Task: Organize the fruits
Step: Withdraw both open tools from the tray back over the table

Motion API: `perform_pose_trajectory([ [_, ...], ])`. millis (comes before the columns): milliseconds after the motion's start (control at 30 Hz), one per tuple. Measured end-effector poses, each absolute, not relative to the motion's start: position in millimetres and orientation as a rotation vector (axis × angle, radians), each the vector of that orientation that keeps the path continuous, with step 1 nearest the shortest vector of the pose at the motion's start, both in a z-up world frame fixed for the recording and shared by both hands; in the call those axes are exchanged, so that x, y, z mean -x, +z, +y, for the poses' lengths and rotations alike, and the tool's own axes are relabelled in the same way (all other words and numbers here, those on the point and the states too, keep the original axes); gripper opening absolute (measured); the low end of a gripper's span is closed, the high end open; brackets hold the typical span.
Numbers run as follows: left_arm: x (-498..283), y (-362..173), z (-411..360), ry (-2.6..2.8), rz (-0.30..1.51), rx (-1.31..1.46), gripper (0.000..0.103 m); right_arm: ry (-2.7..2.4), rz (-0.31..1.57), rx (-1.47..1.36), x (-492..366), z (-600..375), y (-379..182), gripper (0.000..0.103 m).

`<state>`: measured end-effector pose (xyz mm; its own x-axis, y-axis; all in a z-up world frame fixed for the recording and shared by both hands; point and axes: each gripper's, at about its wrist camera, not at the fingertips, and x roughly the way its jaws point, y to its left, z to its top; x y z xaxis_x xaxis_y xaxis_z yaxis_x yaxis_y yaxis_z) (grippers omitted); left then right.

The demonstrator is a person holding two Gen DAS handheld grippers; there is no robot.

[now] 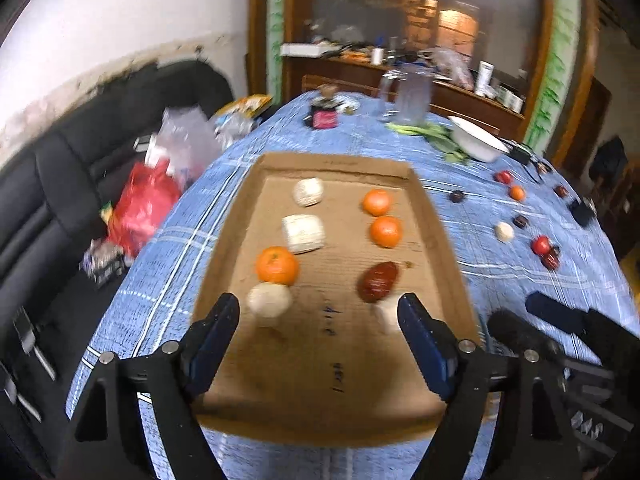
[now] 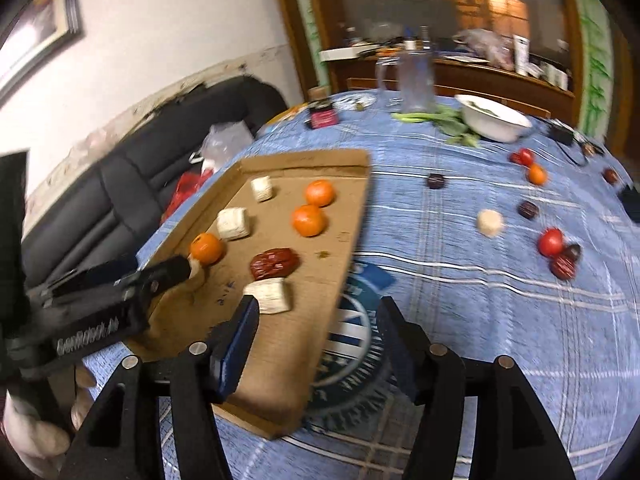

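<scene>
Both tongs (image 1: pixel 319 308) (image 2: pixel 316 314) spread; empty

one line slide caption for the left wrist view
Open left gripper above a cardboard tray holding oranges, pale blocks and a red date.

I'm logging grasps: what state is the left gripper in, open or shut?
Open. The left gripper has its jaws spread wide above the cardboard tray, with nothing between them.

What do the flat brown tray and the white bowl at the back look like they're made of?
The flat brown tray looks like matte corrugated cardboard: faint ribbing, folded-up edges, pen marks. The white bowl has a smooth, slightly glossy surface, probably ceramic or enamel; plastic cannot be ruled out.
</scene>
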<state>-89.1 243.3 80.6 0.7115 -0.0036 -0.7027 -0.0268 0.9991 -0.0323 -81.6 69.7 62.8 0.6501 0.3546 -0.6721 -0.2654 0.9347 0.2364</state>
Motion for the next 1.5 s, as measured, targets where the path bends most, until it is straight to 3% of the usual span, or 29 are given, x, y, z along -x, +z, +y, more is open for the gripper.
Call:
perform_pose_trajectory([
  [1167,106,86,173,-0.005,0.774,-0.125,0.081,0.258,0.791,-0.271,102,-10,47,0.069],
  [1500,96,76,149,-0.140,0.817,-0.092,0.081,0.131,0.825,-0.325,96,-81,35,0.068],
])
